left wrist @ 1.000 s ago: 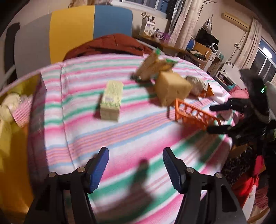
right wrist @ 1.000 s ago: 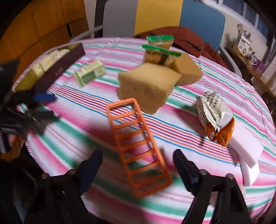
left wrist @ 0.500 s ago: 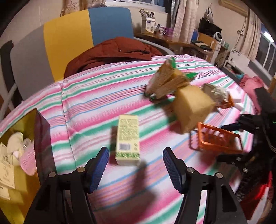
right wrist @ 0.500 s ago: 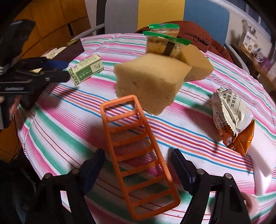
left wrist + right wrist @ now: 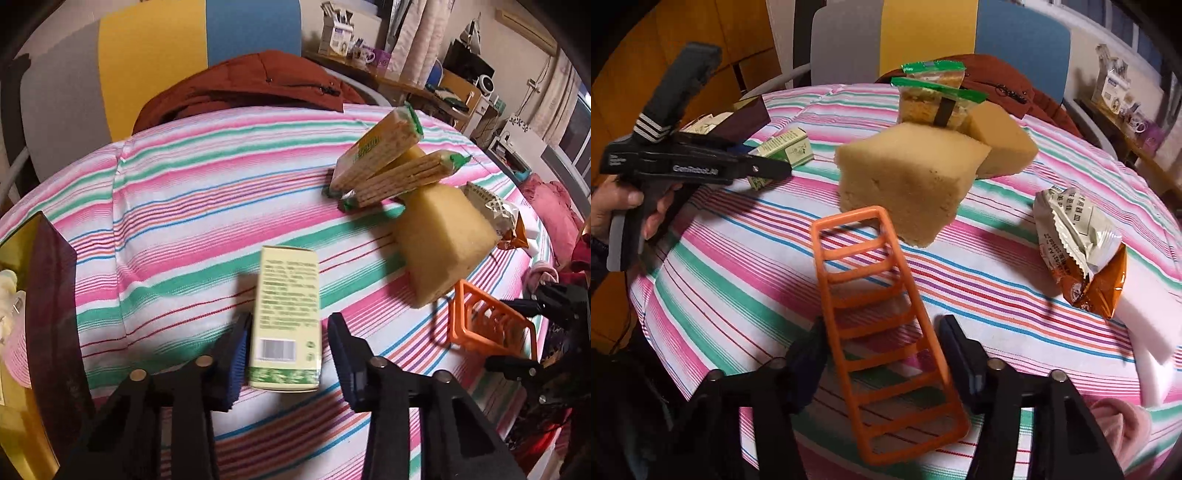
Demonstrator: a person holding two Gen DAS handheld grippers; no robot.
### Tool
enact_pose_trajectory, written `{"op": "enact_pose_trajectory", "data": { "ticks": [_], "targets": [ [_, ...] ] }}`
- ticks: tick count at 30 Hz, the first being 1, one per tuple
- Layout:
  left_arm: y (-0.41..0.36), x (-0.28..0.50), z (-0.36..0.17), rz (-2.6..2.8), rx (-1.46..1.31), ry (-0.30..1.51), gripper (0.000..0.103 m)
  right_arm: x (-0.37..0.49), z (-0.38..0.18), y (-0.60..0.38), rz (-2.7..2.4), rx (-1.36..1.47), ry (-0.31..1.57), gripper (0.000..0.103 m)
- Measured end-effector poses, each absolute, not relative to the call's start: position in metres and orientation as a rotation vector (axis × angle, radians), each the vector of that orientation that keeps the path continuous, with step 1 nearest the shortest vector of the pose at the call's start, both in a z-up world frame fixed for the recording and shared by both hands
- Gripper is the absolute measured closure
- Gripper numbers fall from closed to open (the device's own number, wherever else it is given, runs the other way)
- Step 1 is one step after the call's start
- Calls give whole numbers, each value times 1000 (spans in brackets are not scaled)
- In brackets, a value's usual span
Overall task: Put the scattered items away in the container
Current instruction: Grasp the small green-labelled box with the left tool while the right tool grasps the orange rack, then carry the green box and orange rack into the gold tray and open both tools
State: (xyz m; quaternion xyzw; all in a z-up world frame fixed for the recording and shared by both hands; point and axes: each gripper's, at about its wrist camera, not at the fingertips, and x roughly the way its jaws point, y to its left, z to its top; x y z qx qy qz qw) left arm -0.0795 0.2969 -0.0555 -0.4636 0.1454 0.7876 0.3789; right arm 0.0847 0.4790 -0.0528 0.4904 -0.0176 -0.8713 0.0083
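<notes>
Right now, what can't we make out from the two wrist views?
- Container contents: left wrist view, dark wall and frame edge hide most.
- Left claw, jaws just closing around green box: pad contact unclear in left wrist view, motion blur.
- Right claw, just closing around orange rack: contact unclear too, right wrist view.
- White block: right wrist view, snack packet covers part.
</notes>
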Motion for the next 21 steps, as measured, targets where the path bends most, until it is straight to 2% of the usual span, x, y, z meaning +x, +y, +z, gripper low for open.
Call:
{"op": "enact_pose_trajectory", "data": {
  "ticks": [1, 8, 21],
  "targets": [
    [296, -79, -56, 2010, -1185, 365, 70, 85, -53, 478, -2729, 1529, -53, 45],
    [279, -60, -48, 2020, -1131, 300, 70, 92, -52, 461, -2766, 1506, -97, 47],
    [213, -29, -10, 2114, -1000, 158, 70, 79, -43, 424, -2809, 1267, -489, 52]
  ]
}}
